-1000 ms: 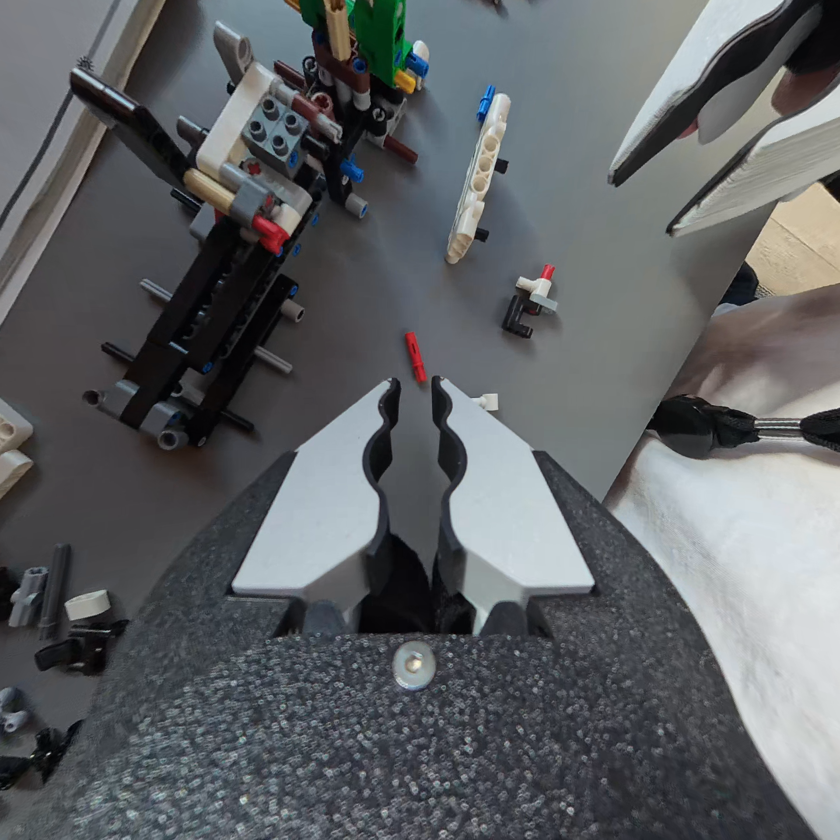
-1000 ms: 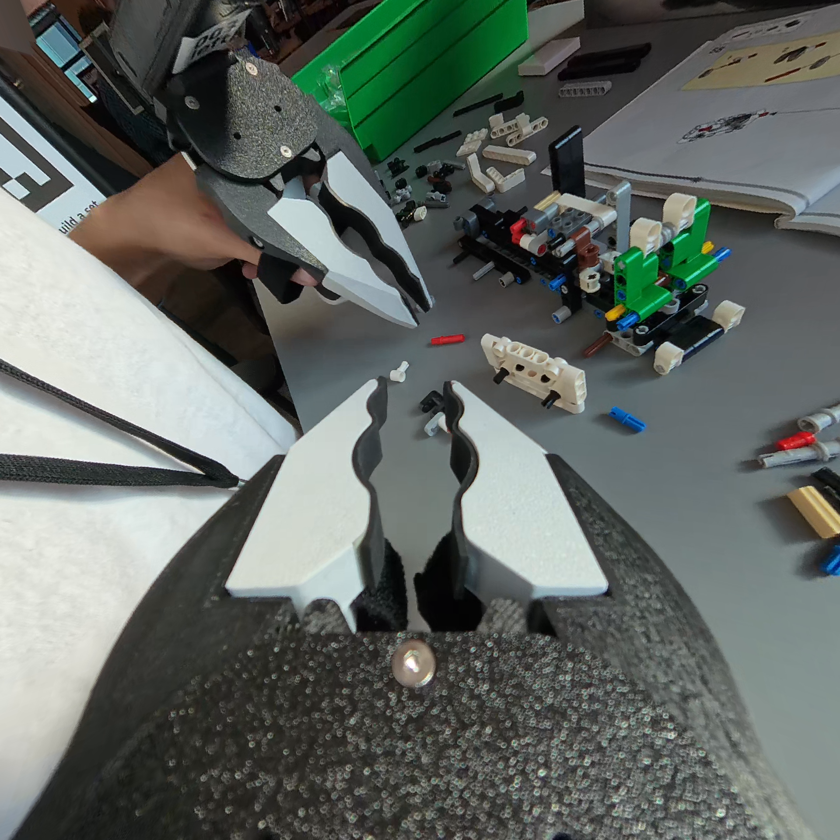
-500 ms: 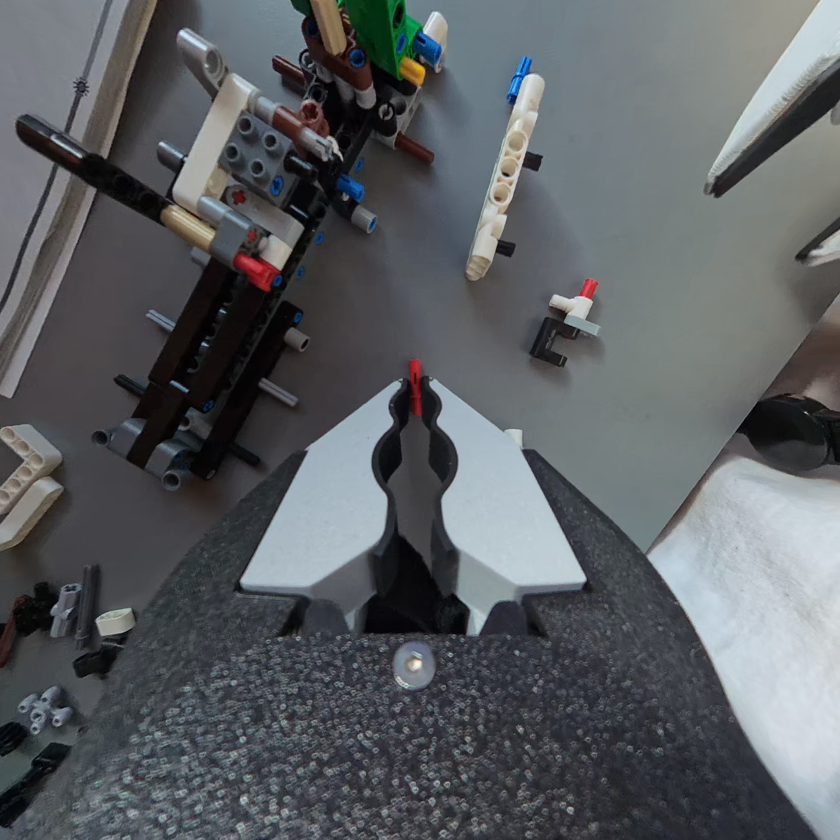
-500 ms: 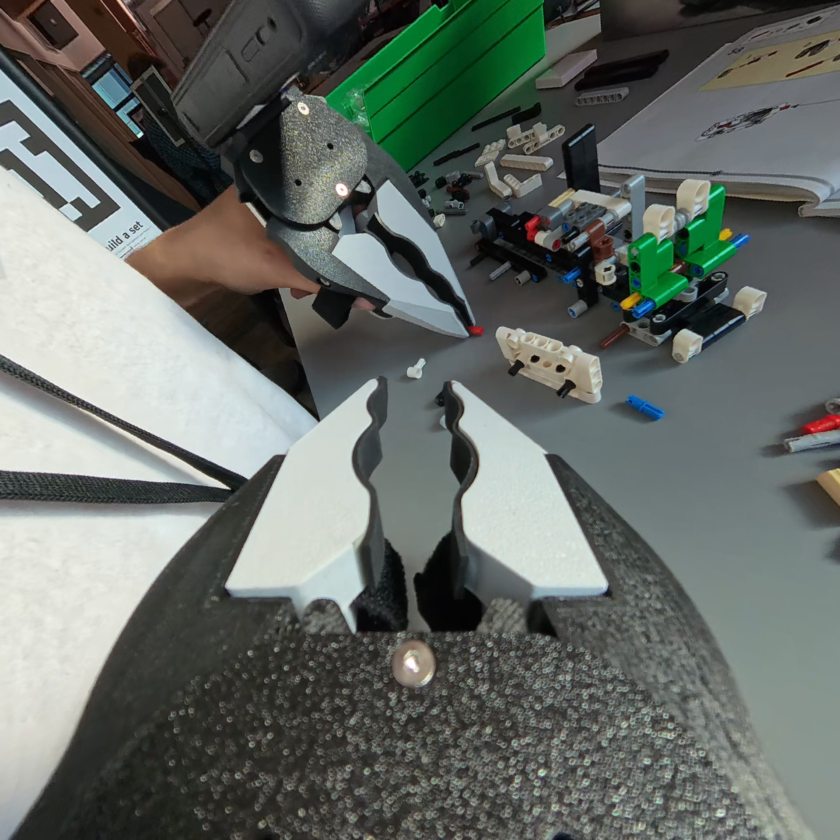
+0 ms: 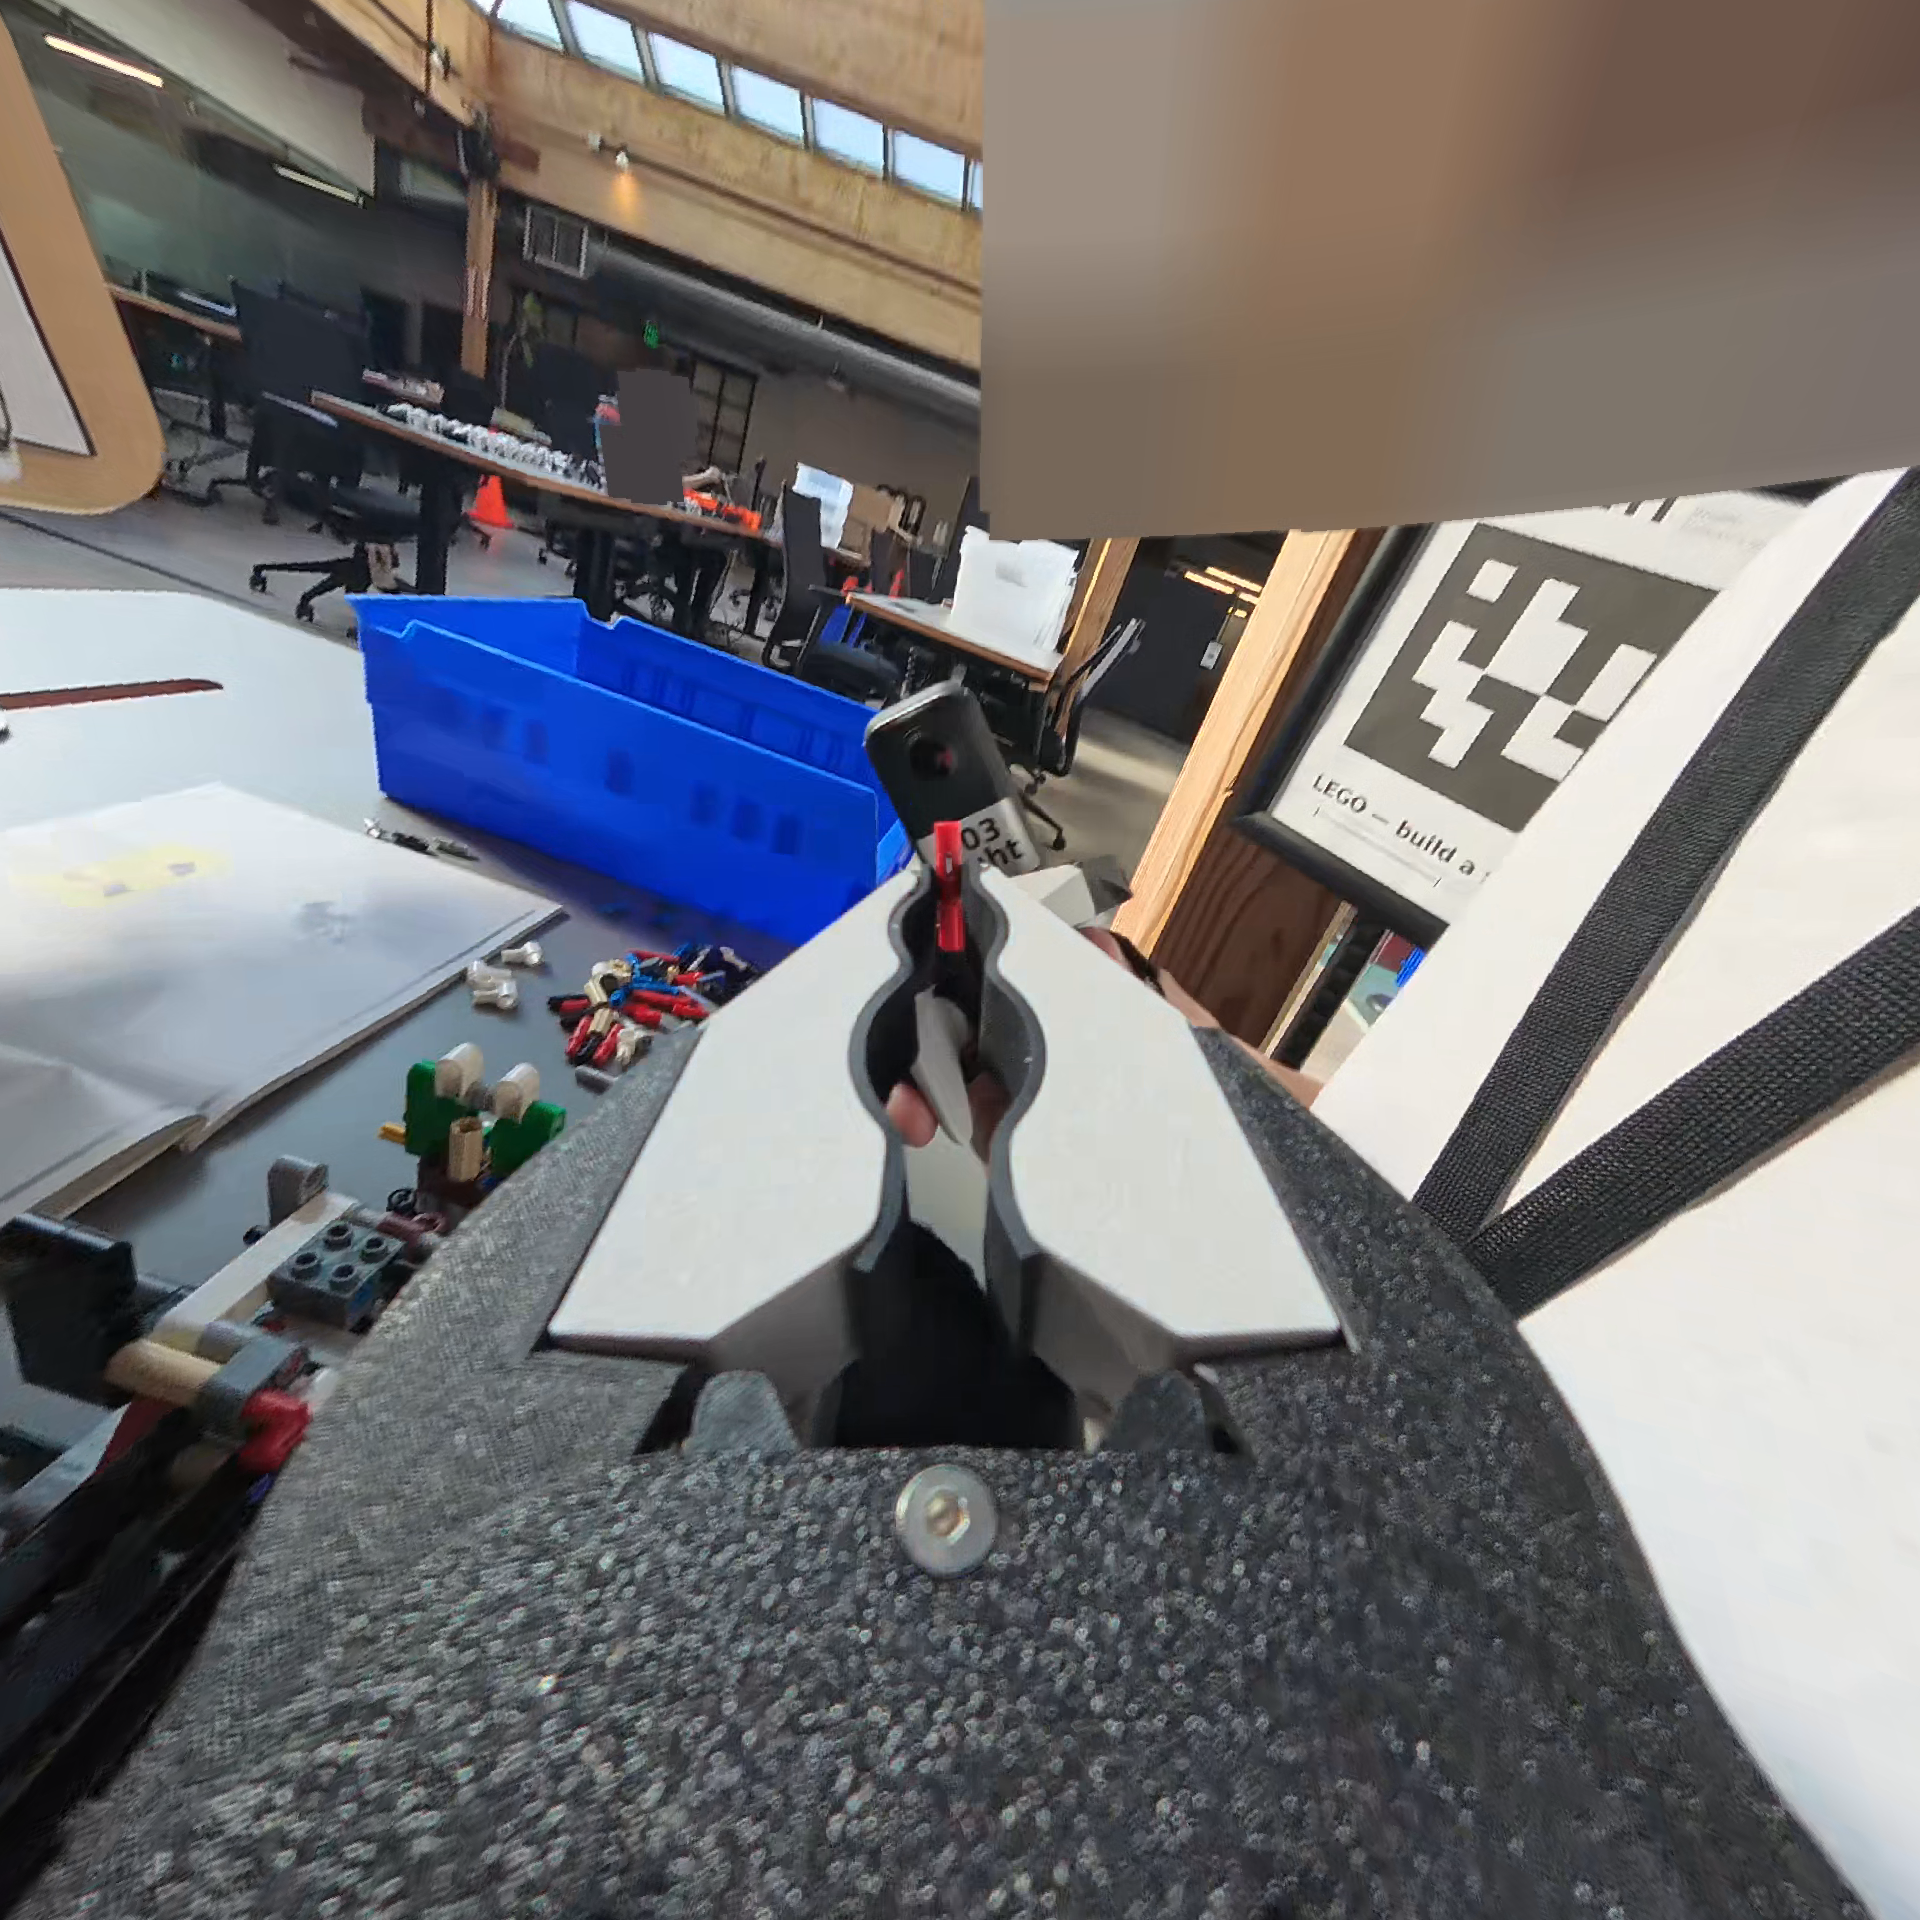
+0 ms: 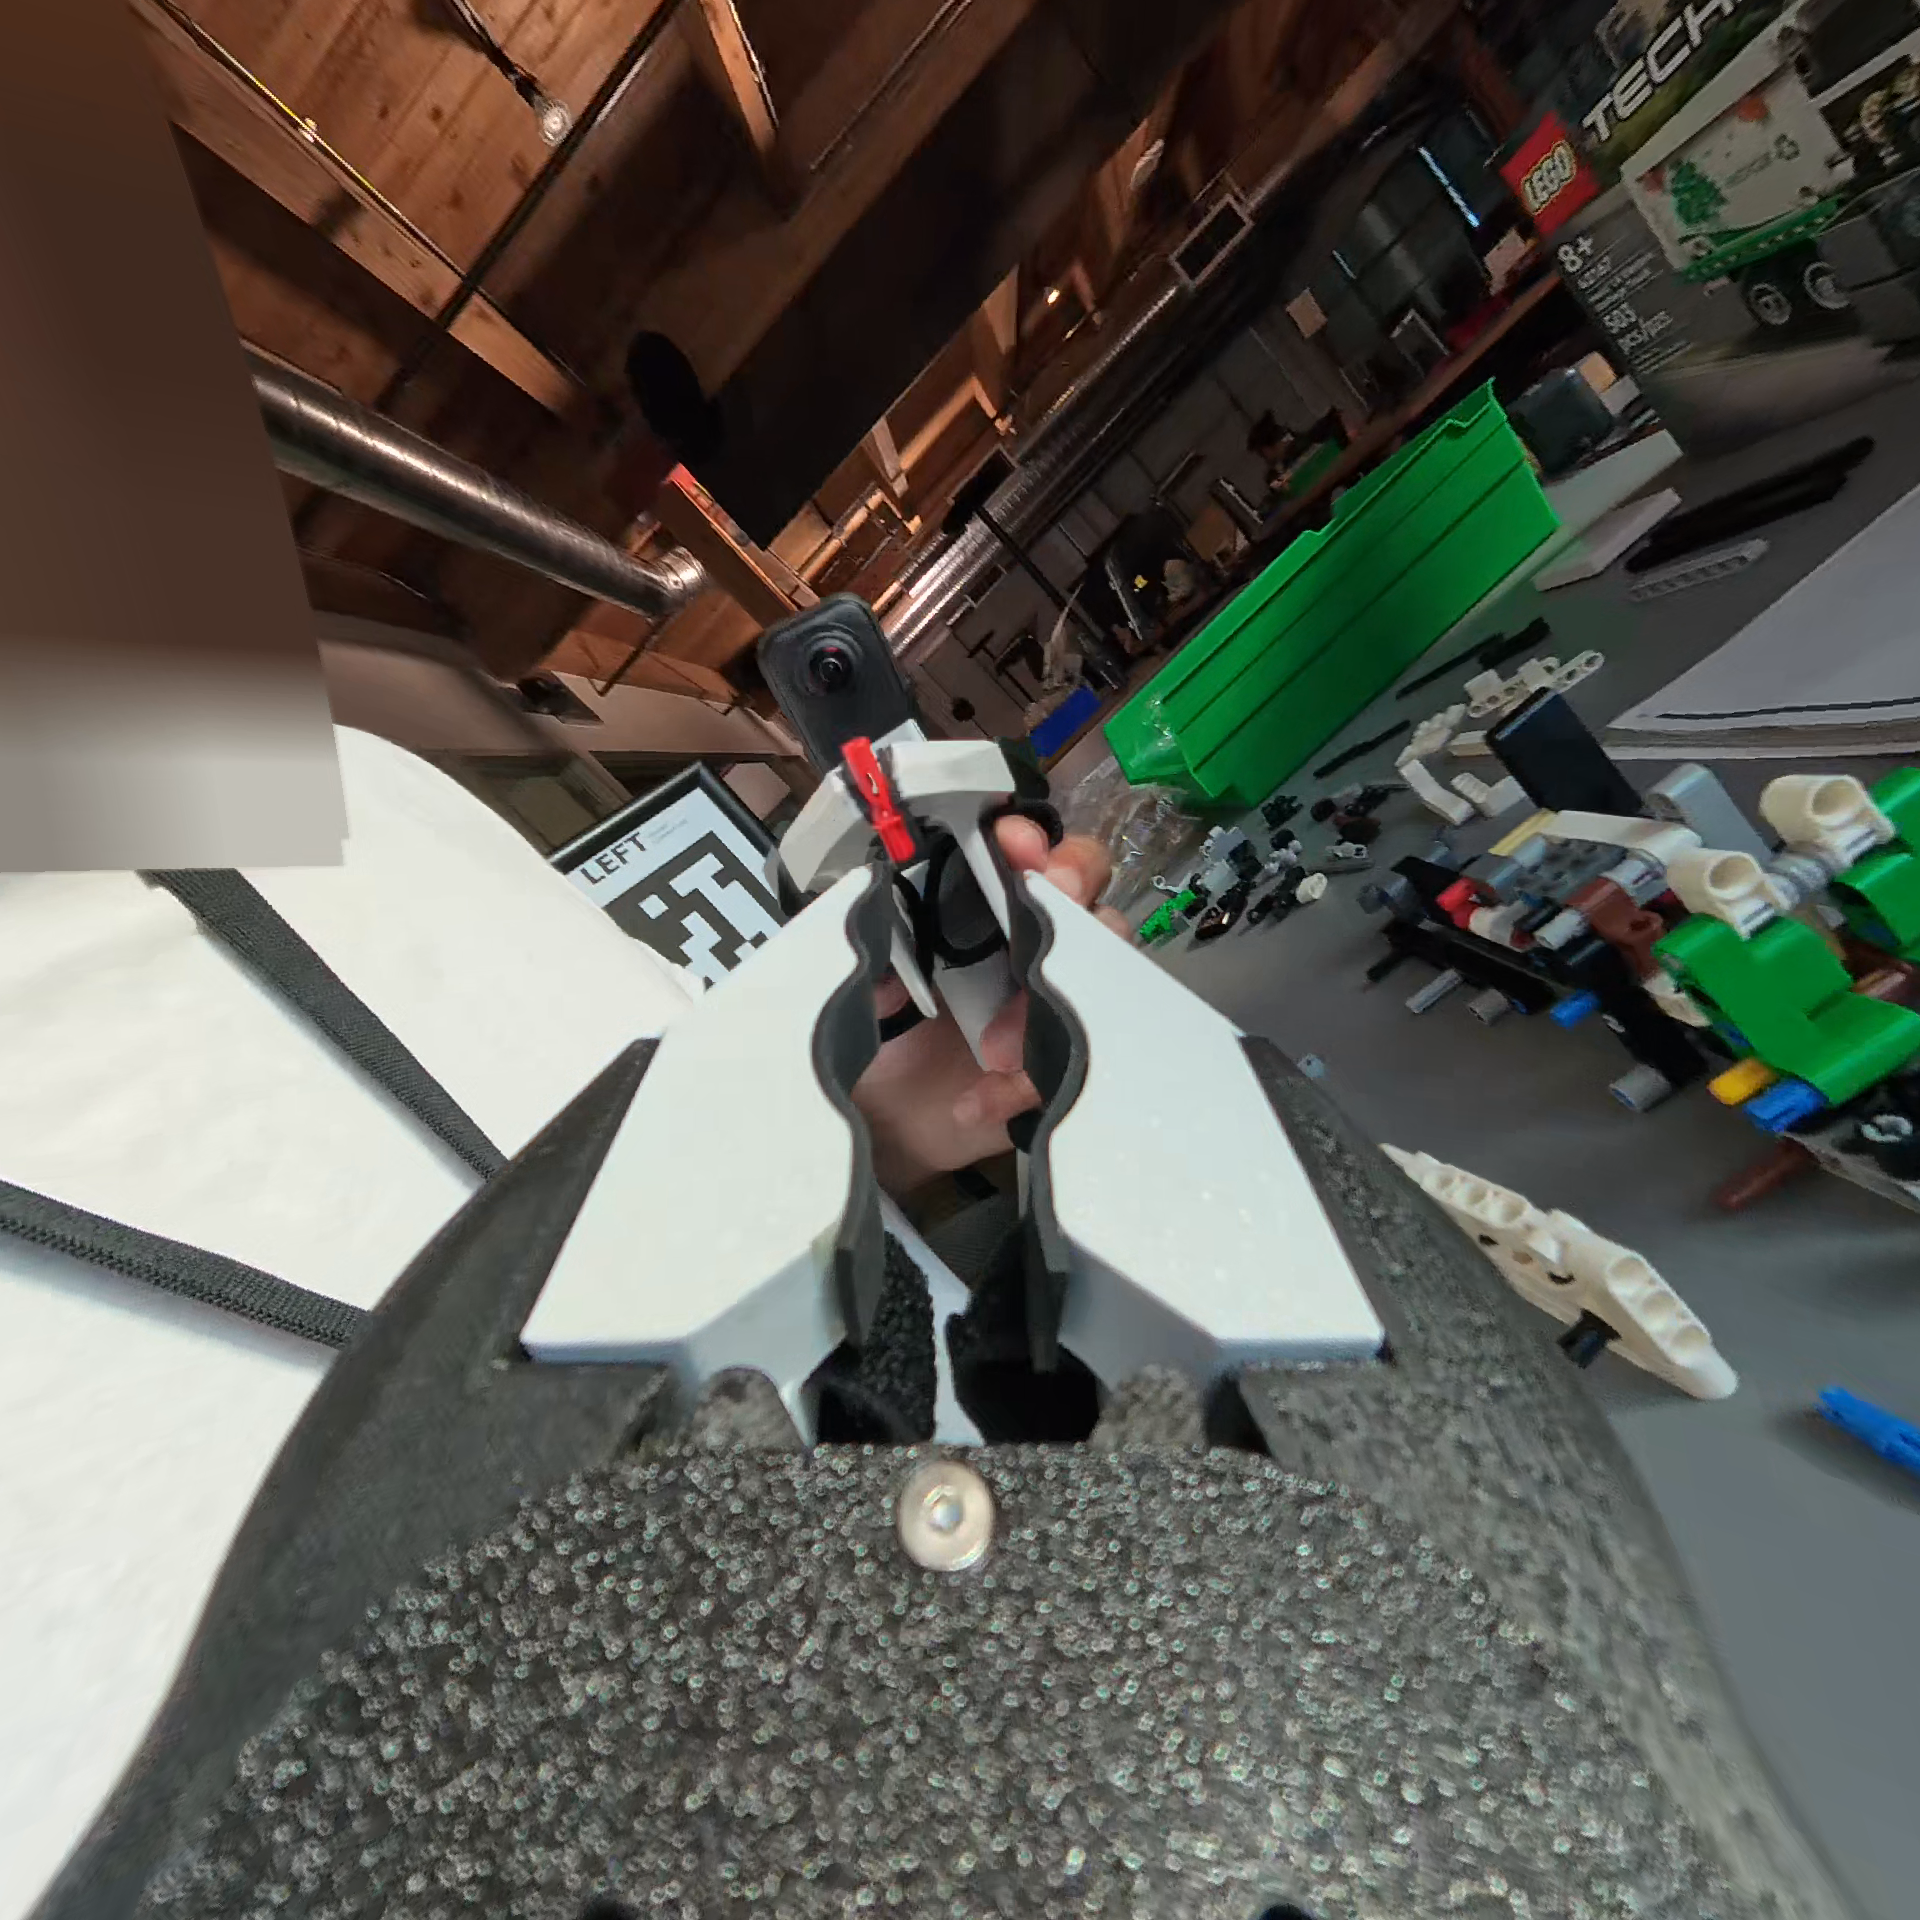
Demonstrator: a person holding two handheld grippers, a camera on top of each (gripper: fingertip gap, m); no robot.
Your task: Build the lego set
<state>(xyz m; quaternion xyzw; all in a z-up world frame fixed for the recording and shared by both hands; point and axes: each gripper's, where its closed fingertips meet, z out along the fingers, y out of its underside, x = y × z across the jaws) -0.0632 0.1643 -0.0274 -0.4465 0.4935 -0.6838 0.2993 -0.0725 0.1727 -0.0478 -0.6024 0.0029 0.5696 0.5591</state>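
My left gripper [image 5: 948,881] is shut on a small red pin [image 5: 947,896], held upright at the fingertips and lifted off the table. The right wrist view shows the same red pin [image 6: 876,800] pinched between the left gripper's fingertips [image 6: 883,795]. My right gripper [image 6: 948,883] is open with nothing between its pads. It faces the left gripper closely, its tips just below the pin. A hand [image 6: 966,1081] holding the left gripper shows through the right jaws. The partly built brick model [image 6: 1704,935] stands on the grey table to the right.
A blue bin [image 5: 623,758], an open booklet [image 5: 208,935] and a pile of small pins [image 5: 634,1003] lie on the table. A green bin [image 6: 1340,623], a white beam [image 6: 1558,1268], a blue pin [image 6: 1870,1429] and loose parts [image 6: 1268,883] are on the right. My left and right fingertips are right by each other.
My left gripper closed on the red pin on the table, then lifted it and turned up to face my right gripper. My right gripper also rose and its jaws narrowed slightly.
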